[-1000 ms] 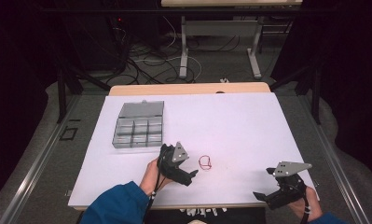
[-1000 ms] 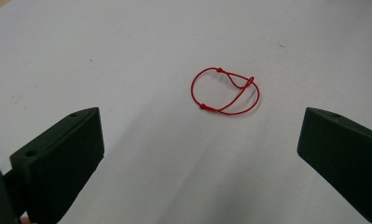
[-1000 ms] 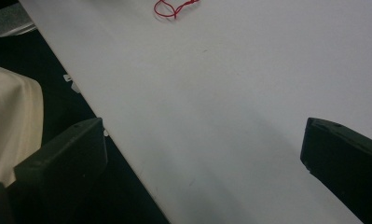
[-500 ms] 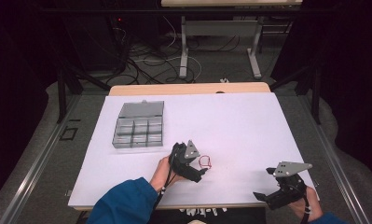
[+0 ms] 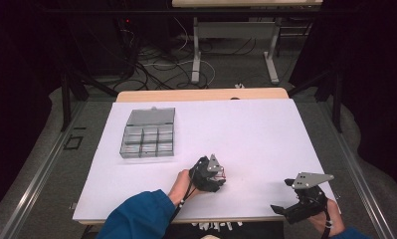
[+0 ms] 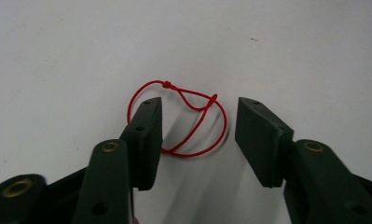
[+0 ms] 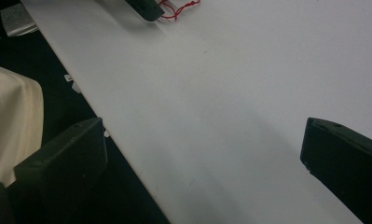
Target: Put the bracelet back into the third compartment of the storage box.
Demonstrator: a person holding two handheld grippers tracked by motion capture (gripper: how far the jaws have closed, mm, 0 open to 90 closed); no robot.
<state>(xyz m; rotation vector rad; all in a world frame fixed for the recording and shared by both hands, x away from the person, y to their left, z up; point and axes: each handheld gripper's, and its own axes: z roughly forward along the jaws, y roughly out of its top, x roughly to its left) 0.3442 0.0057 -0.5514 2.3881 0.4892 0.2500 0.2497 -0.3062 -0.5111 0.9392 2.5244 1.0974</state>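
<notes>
A thin red string loop (image 6: 189,122) with small knots lies flat on the white table (image 5: 246,134). My left gripper (image 6: 200,112) is open and low over it, one jaw on each side, with the left jaw covering part of the loop. In the high view the left gripper (image 5: 217,174) sits near the table's front middle, and a bit of the red loop (image 5: 223,172) peeks out beside it. My right gripper (image 5: 285,208) is open at the front right edge, holding nothing. The right gripper view shows its jaws wide apart (image 7: 204,135), with the red loop (image 7: 181,6) far off at the top.
A grey compartment box (image 5: 148,133) with its lid open stands at the back left of the table. The table's front edge (image 7: 118,140) runs diagonally just under the right gripper, with dark floor and a pale cloth (image 7: 11,121) beyond it.
My left gripper has moved right and forward until its jaws straddle the red loop. The right gripper has stayed where it was.
</notes>
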